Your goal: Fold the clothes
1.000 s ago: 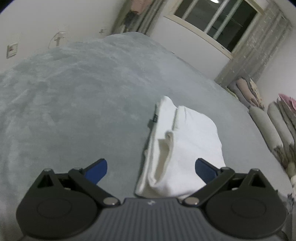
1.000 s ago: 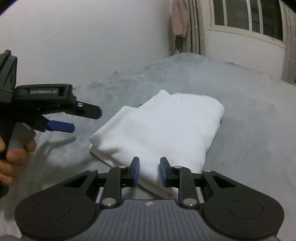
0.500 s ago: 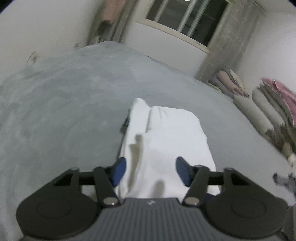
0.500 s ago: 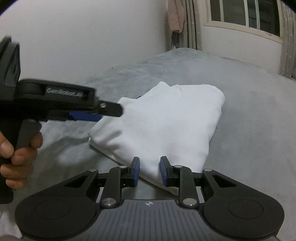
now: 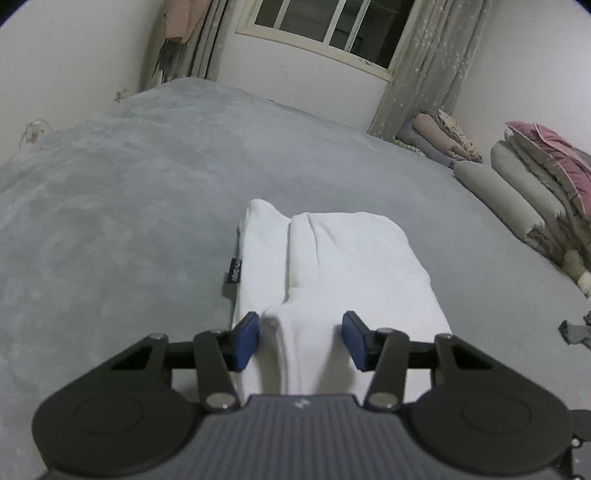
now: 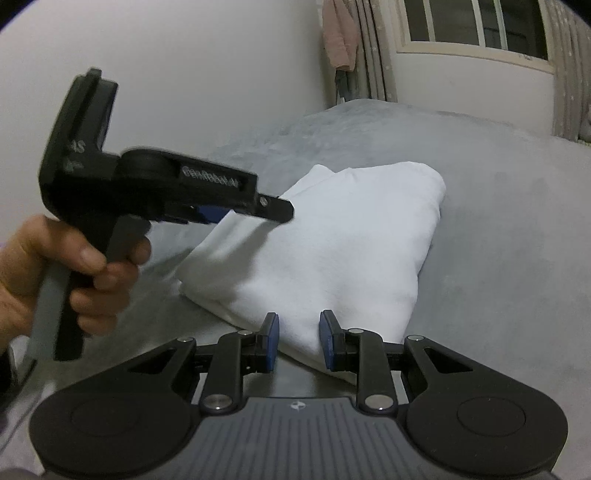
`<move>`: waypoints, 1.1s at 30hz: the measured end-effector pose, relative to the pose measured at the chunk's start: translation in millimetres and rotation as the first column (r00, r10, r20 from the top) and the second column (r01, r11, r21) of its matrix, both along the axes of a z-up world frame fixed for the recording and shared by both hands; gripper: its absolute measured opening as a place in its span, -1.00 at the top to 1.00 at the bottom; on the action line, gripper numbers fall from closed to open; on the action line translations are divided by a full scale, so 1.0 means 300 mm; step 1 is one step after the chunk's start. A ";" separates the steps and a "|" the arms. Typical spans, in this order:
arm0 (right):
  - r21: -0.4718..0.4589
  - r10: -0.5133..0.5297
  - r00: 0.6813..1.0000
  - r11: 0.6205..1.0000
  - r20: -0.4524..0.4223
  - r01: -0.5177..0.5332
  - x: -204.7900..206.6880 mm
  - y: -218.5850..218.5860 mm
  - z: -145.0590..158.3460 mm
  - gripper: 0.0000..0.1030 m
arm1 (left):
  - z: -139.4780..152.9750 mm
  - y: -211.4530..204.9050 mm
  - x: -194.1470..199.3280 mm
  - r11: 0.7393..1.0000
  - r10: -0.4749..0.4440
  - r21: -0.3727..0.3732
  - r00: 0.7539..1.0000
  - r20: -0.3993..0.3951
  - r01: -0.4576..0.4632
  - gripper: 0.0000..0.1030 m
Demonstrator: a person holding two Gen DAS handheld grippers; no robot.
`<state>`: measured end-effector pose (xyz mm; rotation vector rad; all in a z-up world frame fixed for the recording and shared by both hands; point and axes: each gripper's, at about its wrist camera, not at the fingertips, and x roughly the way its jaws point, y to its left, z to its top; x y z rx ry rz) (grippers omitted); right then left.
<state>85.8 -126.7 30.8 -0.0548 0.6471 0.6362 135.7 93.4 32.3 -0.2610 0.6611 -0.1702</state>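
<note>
A folded white garment [image 5: 343,266] lies on the grey bed cover [image 5: 122,229], with a small dark label at its left edge. My left gripper [image 5: 300,338] is open, and its blue pads [image 5: 245,339] straddle a raised fold at the garment's near end. In the right wrist view the same garment [image 6: 343,236] lies ahead. My right gripper [image 6: 298,341] stands at its near edge with a narrow gap between the pads, and no cloth looks pinched there. A hand [image 6: 55,273] holds the left gripper [image 6: 273,208] over the garment's left side.
Stacked pillows and folded quilts [image 5: 532,184] line the bed's right side. A window [image 5: 328,26] with curtains is at the far wall. A white wall [image 6: 184,74] runs along the left of the bed, with clothes hanging near the curtain [image 6: 338,33].
My left gripper swung right and moved in over the garment's end, and its jaws narrowed from wide open to a smaller gap. The right gripper stayed almost still.
</note>
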 end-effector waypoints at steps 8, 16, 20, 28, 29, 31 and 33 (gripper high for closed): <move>0.013 -0.004 1.000 1.000 -0.004 0.004 -0.007 -0.003 0.011 0.53 | 0.016 -0.035 -0.020 0.997 0.014 0.070 0.999 0.049 -0.017 0.79; 0.041 0.006 1.000 0.999 -0.021 -0.005 0.002 -0.049 0.054 0.64 | 0.031 -0.025 -0.057 0.992 0.012 0.124 0.998 0.061 -0.020 0.80; 0.079 -0.009 1.000 0.997 -0.023 0.011 0.013 -0.076 0.077 0.64 | 0.009 -0.036 -0.064 0.986 0.015 0.165 0.999 0.046 -0.022 0.80; 0.102 -0.087 0.995 0.991 -0.056 0.092 0.052 -0.100 0.077 0.62 | -0.019 -0.069 -0.051 0.970 0.016 0.240 0.998 0.053 -0.028 0.78; 0.096 -0.092 0.992 0.990 -0.083 0.100 0.061 -0.101 0.063 0.63 | -0.021 -0.077 -0.052 0.968 0.015 0.250 0.998 0.054 -0.028 0.78; 0.106 -0.104 0.986 0.987 -0.128 0.118 0.073 -0.110 0.047 0.69 | -0.023 -0.082 -0.052 0.965 0.015 0.261 0.998 0.054 -0.029 0.77; 0.090 -0.120 0.981 0.987 -0.152 0.134 0.086 -0.106 0.042 0.87 | -0.025 -0.078 -0.052 0.965 0.017 0.260 0.998 0.052 -0.030 0.75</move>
